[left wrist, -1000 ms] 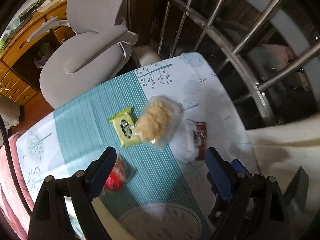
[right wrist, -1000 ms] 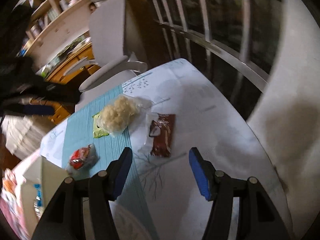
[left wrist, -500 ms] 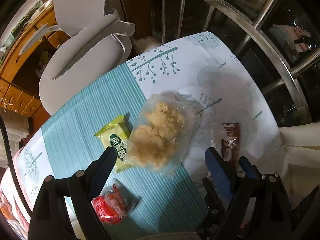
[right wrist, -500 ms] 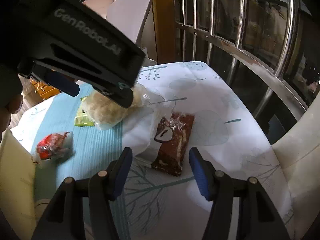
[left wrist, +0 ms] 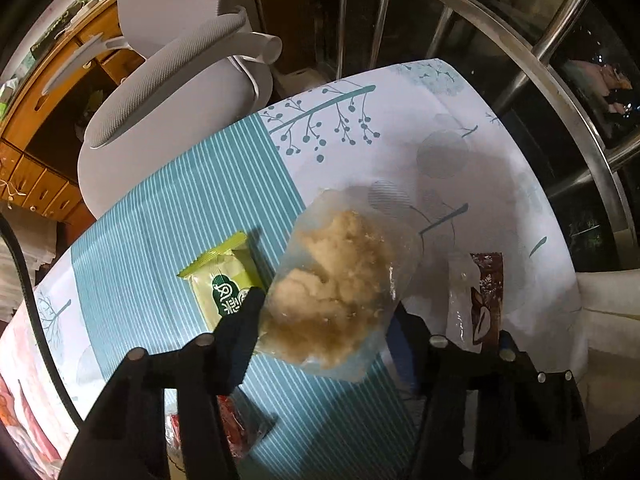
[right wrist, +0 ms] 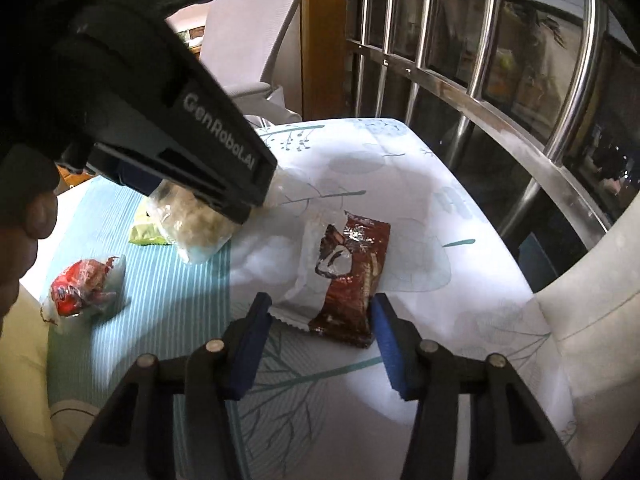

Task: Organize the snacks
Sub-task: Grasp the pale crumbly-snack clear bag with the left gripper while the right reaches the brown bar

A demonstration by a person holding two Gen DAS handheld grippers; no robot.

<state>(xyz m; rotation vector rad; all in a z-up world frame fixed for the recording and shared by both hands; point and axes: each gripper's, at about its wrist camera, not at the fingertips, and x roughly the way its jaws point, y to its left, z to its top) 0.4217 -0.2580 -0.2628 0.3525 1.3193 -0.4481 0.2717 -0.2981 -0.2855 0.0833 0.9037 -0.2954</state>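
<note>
Left gripper (left wrist: pixel 324 320) pressed around the clear plastic bag of beige crumbly snack (left wrist: pixel 340 292), right gripper (right wrist: pixel 320 320) spread wide, straddling the brown foil packet's (right wrist: pixel 352 268) near end.

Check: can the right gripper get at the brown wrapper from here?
Probably yes. The right gripper is open, its fingers either side of the brown snack wrapper's near end, with nothing between them.
</note>
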